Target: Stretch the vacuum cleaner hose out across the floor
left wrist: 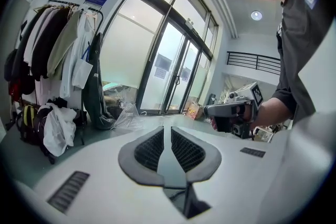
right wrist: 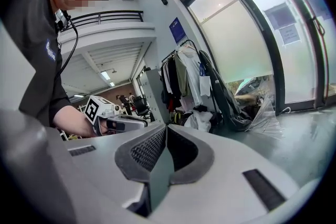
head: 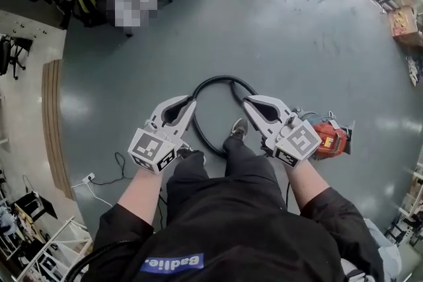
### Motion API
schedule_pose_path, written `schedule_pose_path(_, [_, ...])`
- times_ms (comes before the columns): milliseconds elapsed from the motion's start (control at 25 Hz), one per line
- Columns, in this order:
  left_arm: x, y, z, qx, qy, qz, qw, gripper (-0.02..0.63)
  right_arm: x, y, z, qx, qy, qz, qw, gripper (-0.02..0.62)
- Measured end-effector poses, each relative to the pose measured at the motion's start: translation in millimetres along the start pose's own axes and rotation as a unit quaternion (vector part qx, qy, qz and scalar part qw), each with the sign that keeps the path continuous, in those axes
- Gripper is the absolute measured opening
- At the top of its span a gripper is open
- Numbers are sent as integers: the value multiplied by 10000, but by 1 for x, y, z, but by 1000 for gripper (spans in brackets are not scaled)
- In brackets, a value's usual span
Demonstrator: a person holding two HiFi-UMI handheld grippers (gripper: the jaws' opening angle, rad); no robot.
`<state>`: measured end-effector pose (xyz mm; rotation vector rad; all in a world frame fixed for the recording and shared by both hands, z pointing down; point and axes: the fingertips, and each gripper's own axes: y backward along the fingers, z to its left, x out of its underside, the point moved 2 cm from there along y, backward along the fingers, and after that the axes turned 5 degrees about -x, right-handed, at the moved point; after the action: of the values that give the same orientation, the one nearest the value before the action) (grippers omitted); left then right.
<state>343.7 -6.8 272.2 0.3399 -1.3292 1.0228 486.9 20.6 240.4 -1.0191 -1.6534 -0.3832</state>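
Shirt (head: pixel 251 228): dark, filling the bottom of my head view, with both bare forearms reaching forward from it.
Left gripper (head: pixel 192 102): white, held above the grey floor (head: pixel 310 43). Its own view shows me the jaws a thin slit apart, with nothing between them.
Right gripper (head: pixel 246 101): white, side by side with the left one. Its own view shows me the jaws pressed together on nothing.
Vacuum cleaner hose (head: pixel 215 78): black, lying on the floor in a curled loop. In my head view the loop arcs beyond and between the two gripper tips, and one end trails back toward the person's shoe (head: pixel 239 127). Neither gripper holds it.
Vacuum cleaner (head: pixel 330 140): orange and red, on the floor just to the right of the right gripper's marker cube.
Clothes rack (left wrist: pixel 52 44): hung with coats, standing beside tall glass doors (left wrist: pixel 168 71) ahead of both grippers.
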Motion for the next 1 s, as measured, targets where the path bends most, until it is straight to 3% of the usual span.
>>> schedule_pose_path(320, [71, -1, 57, -119, 150, 245, 9995, 79, 51, -55, -14, 220, 206, 412, 9987, -2])
schedule_pose_path(1000, [232, -91, 149, -282, 222, 666, 9971, 137, 197, -159, -127, 194, 551, 906, 9942, 55])
